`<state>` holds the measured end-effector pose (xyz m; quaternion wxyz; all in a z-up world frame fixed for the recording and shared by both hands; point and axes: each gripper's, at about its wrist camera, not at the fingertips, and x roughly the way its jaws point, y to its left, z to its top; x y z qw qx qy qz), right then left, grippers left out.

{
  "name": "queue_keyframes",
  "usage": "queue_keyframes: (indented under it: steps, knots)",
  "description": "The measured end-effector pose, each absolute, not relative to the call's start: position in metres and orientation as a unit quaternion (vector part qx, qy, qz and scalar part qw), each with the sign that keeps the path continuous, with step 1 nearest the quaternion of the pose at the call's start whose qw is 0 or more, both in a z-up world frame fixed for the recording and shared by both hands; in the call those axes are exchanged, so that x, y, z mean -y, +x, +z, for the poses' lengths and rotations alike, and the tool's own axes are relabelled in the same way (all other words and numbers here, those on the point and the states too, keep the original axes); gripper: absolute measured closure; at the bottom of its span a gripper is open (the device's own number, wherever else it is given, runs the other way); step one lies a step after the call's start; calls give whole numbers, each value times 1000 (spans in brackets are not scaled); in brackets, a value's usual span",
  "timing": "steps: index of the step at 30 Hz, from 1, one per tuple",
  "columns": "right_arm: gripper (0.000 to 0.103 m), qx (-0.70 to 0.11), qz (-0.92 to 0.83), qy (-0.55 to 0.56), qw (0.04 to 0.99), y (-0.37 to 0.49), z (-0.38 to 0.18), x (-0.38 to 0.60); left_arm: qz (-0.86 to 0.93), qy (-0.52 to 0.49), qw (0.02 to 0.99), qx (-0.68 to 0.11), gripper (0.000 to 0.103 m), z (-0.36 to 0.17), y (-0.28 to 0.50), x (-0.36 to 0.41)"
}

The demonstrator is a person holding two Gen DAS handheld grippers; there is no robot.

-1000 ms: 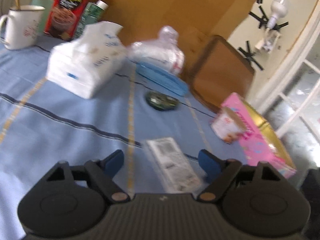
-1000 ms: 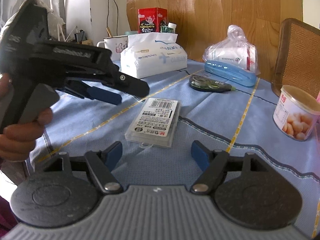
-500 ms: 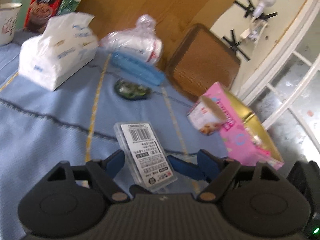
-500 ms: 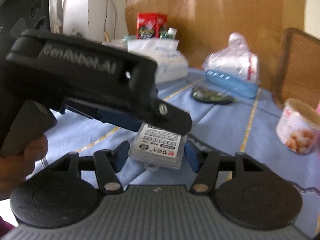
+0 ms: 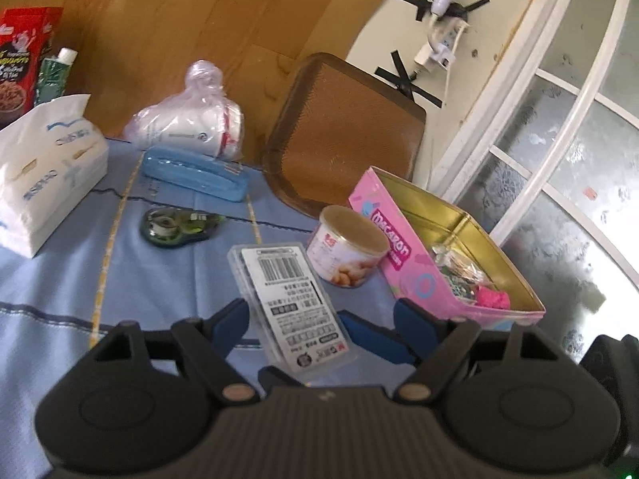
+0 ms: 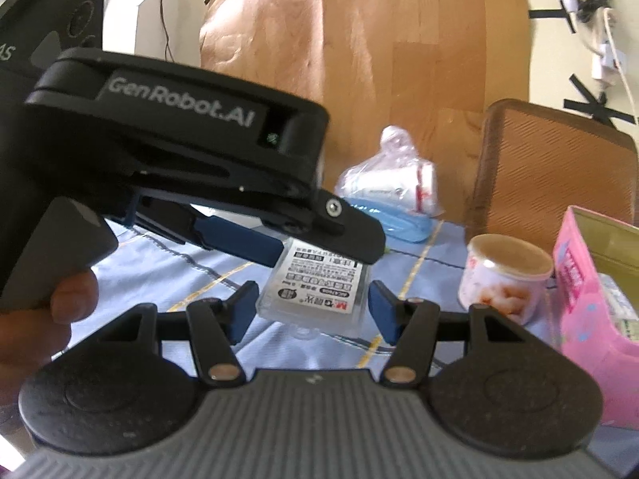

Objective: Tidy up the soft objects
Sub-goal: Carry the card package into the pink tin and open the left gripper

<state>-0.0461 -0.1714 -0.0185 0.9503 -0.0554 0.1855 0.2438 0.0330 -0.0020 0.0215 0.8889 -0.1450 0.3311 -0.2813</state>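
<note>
Near the front edge of the blue tablecloth (image 5: 60, 271), both your tools meet over one clear plastic case (image 5: 291, 307) with a barcode label. From the left wrist camera, your left gripper (image 5: 319, 319) stands wide: the case lies between its pads, close to the left pad and well clear of the right one. A blue finger (image 5: 371, 339) of your right gripper pokes in against the case's right edge.

The right wrist camera shows the left gripper (image 6: 323, 249) reaching in from the left above the case (image 6: 319, 287), with your hand (image 6: 52, 319) on its handle. Your right gripper (image 6: 311, 307) has a pad just beside each long side of the case (I cannot tell whether they press it, or whether it is off the cloth).

Only the left view takes in the tissue pack (image 5: 48, 167) at far left and the contents of the open pink box (image 5: 403, 255) at right. A can (image 5: 347, 255) stands between case and box; a bagged white bundle (image 5: 191, 127) sits far back.
</note>
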Motion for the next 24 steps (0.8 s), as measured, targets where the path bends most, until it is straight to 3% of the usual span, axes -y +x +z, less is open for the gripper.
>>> queue_keyframes:
  steps: [24]
  knots:
    - [40, -174, 235, -58, 955, -49, -24, 175, -283, -138, 888, -335, 21, 22, 33, 11]
